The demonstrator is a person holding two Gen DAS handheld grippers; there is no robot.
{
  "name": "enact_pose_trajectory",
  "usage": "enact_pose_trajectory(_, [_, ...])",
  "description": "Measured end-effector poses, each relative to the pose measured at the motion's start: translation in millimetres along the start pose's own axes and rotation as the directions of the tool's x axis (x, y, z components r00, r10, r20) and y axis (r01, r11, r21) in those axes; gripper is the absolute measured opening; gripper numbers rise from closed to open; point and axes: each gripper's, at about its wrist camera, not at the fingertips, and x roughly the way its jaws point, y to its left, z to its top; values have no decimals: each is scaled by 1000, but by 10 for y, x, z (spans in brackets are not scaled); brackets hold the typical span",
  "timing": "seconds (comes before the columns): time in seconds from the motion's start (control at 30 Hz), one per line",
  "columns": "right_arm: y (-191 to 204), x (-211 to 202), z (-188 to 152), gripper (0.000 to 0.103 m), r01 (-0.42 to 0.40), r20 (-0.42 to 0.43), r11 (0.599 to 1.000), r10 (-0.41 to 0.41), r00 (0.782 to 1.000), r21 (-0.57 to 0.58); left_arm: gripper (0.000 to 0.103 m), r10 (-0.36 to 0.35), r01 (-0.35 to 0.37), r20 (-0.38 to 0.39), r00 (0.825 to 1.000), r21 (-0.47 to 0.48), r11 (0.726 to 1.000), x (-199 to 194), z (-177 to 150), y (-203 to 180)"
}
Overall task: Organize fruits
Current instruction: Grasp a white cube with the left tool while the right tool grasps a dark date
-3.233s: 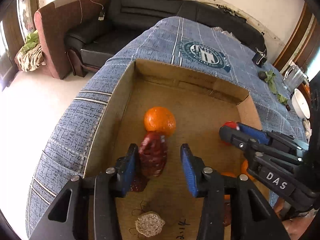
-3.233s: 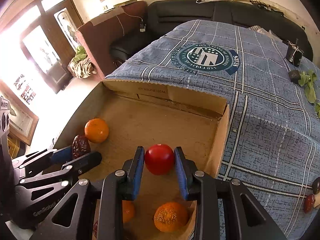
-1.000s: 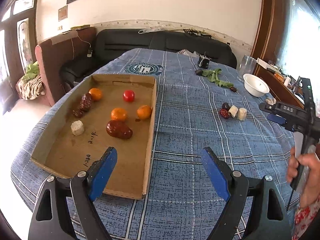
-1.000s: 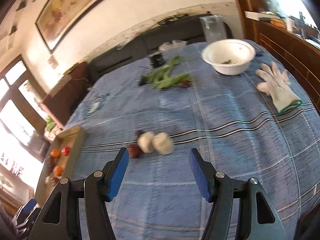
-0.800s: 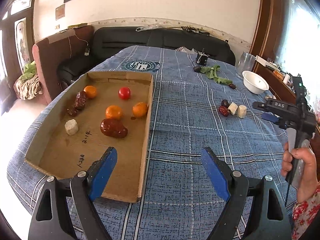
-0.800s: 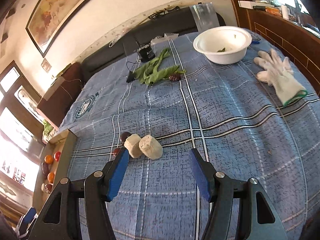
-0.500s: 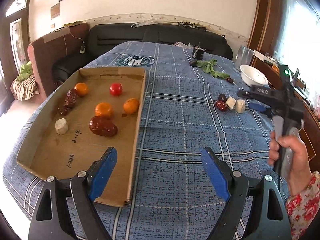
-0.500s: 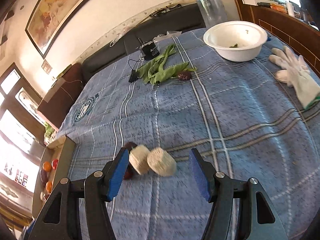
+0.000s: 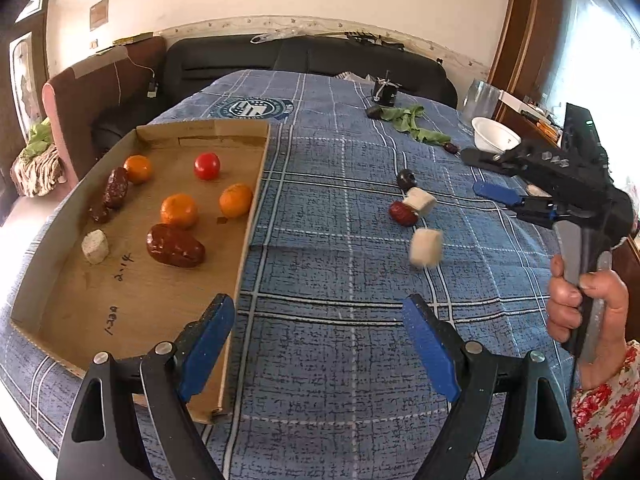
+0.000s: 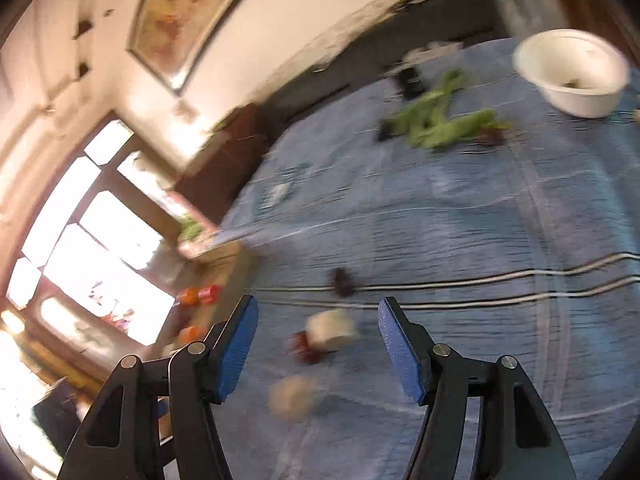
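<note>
On the desk, by the cardboard tray: the scene below, placed relative to that tray.
Cardboard tray [image 9: 244,236]: lies flat on the blue plaid cloth [image 9: 340,280], at the left side of the desk.
Inside the tray: red tomato [image 9: 207,165] toward the far wall; three oranges, one at the far left [image 9: 137,168], one in the middle [image 9: 179,210], one against the right wall [image 9: 235,200]; large brown date [image 9: 175,245] just nearer than the middle orange; two smaller dark dates [image 9: 116,187] along the left wall; pale cylinder piece [image 9: 95,246] near the left wall.
Outside the tray, to its right: red date [image 9: 403,213] touching a pale block [image 9: 419,201]; dark round fruit [image 9: 406,178] just beyond them; second pale block [image 9: 426,247] nearer, blurred, apart from the group.
Farther right of the tray: green leaves [image 9: 408,124], white bowl [image 9: 494,140].
Left gripper [image 9: 320,350]: jaws wide apart, holding nothing, over the cloth beside the tray's near right corner.
Right gripper [image 10: 318,354]: jaws wide apart, empty, well right of the tray; in its own blurred view the pale block and red date sit between the blue pads [image 10: 401,350].
Right hand [image 9: 586,306]: wrapped round the grey handle, floral sleeve at the wrist.
</note>
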Motion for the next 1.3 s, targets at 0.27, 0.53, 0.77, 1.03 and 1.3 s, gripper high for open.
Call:
enact_pose_trajectory(0.27, [3, 204, -55, 68, 80, -31, 996, -81, 996, -29, 85, -28, 28, -7, 1000, 2, 1000, 56, 11, -66])
enact_pose_trajectory(0.53, [47, 330, -152, 68, 123, -56, 990, -126, 990, -65, 85, -91, 91, -12, 996, 42, 995, 149, 24, -256])
enact_pose_trajectory(0.77, [35, 309, -152, 68, 140, -36, 988, -143, 989, -68, 85, -158, 159, -32, 987, 48, 986, 379, 153, -416])
enact_pose_trajectory(1.03, [317, 370, 42, 68, 186, -13, 970, -190, 982, -158, 53, -229, 235, -85, 970, 59, 970, 678, 235, -556])
enact_pose_trajectory(1.3, [666, 1023, 117, 57, 269, -134, 893, -335, 932, -361, 53, -383, 373, -95, 919, -104, 922, 797, 238, -271])
